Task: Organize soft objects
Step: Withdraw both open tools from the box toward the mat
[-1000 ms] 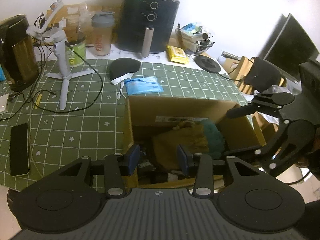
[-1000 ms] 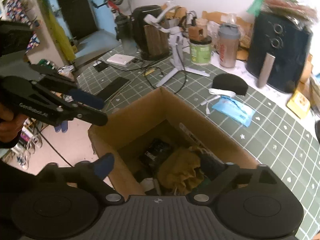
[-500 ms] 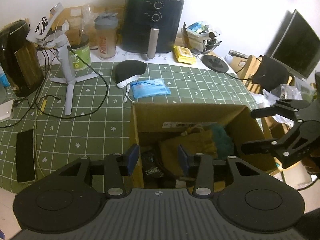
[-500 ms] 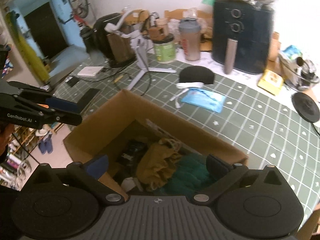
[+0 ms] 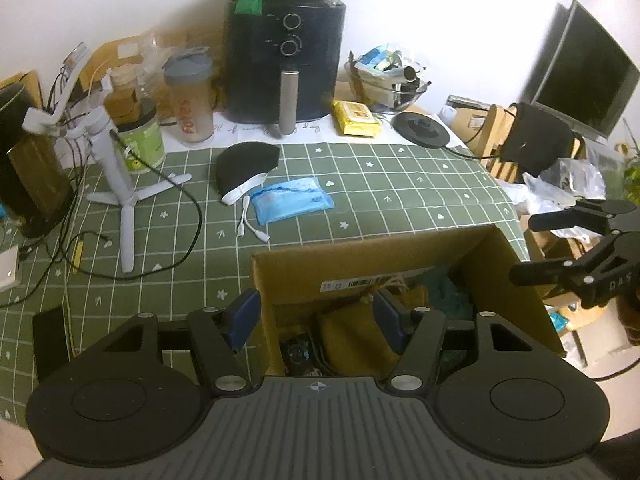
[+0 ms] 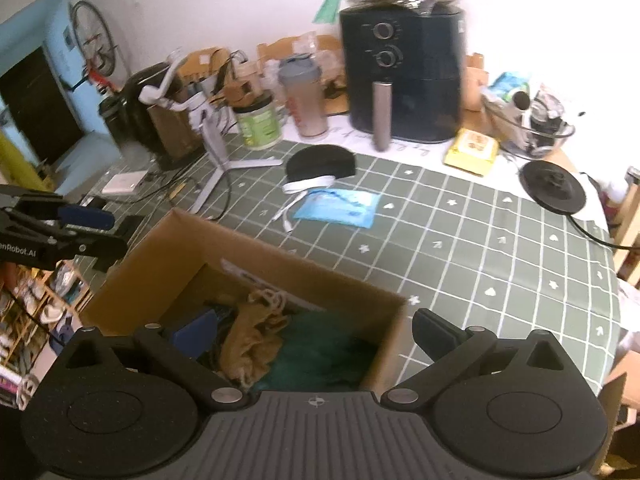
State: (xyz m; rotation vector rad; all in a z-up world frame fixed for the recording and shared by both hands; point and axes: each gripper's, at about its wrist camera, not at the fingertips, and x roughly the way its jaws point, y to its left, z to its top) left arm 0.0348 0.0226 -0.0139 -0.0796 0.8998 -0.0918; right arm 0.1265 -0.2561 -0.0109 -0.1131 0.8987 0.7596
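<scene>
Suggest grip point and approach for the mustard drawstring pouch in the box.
Come straight down from above: the cardboard box walls block the sides. Pinch the bunched neck of the mustard pouch just below its drawstring, where the fabric gathers. The open right tool hangs nearest; the dark green cloth lies against the pouch, so keep the pinch narrow.

A table covered with a green grid-patterned cloth holds an open cardboard box, a blue tissue pack, a black cap, a white tripod, a black air fryer and a shaker bottle.
</scene>
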